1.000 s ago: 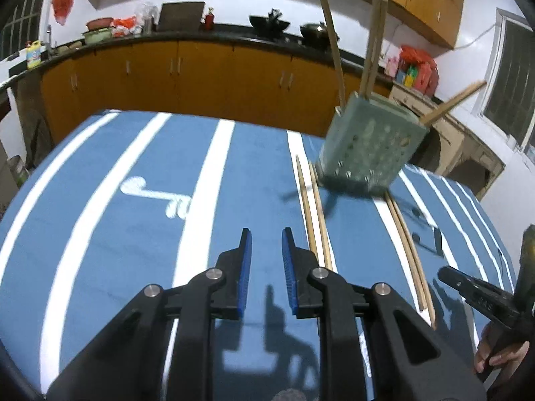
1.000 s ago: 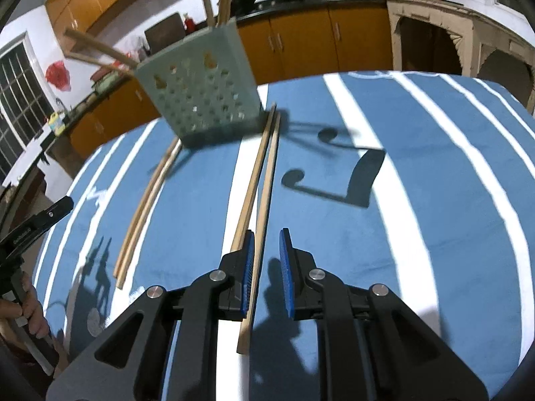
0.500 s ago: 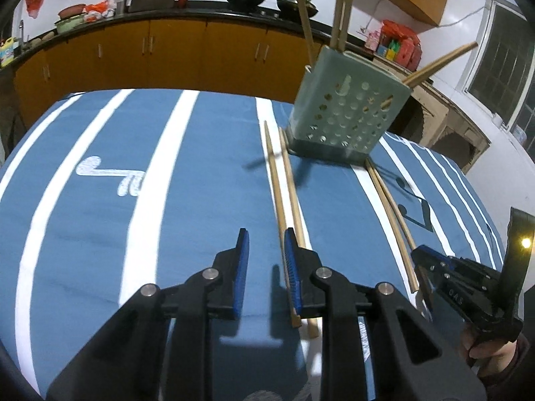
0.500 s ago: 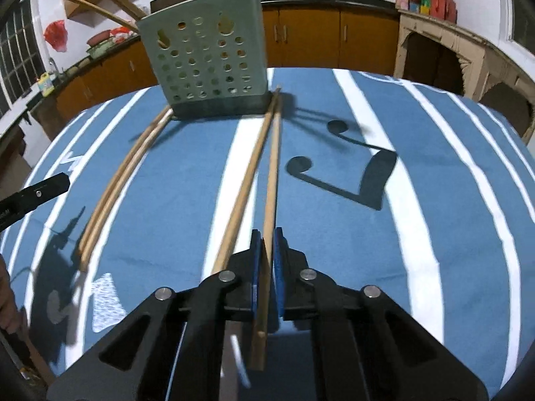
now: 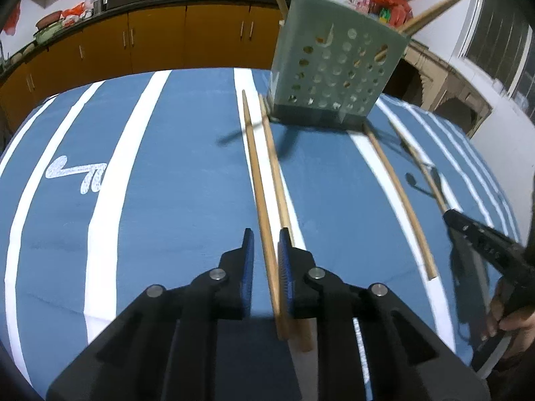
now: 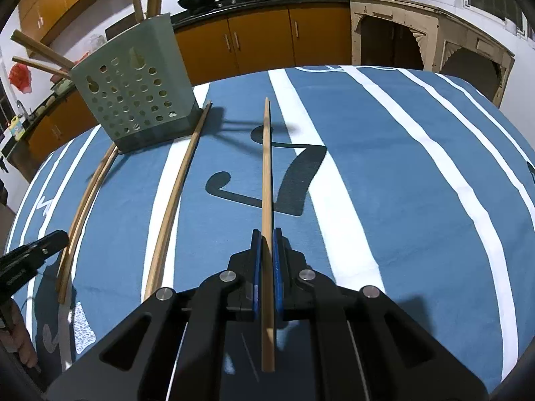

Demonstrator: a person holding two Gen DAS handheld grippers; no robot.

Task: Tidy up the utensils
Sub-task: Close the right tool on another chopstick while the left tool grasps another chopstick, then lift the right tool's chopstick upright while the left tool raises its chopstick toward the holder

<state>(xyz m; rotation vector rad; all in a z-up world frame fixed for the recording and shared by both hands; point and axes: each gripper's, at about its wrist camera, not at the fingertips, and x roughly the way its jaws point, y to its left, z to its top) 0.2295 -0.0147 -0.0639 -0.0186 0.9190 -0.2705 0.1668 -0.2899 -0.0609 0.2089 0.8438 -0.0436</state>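
A pale green perforated utensil holder stands on the blue striped tablecloth with several chopsticks sticking out of it; it also shows in the right wrist view. My left gripper is open, with a wooden chopstick between its fingers and a second one just right of it. My right gripper is shut on a chopstick and holds it above the cloth. Another chopstick lies left of it, and a pair lies further left.
Orange kitchen cabinets with a dark counter run behind the table. A cream wooden cabinet stands at the right. One chopstick lies on the cloth between my grippers in the left wrist view.
My right gripper has lifted its chopstick off the cloth and swung it away from the holder. My left gripper has moved forward so a chopstick lies between its open fingers.
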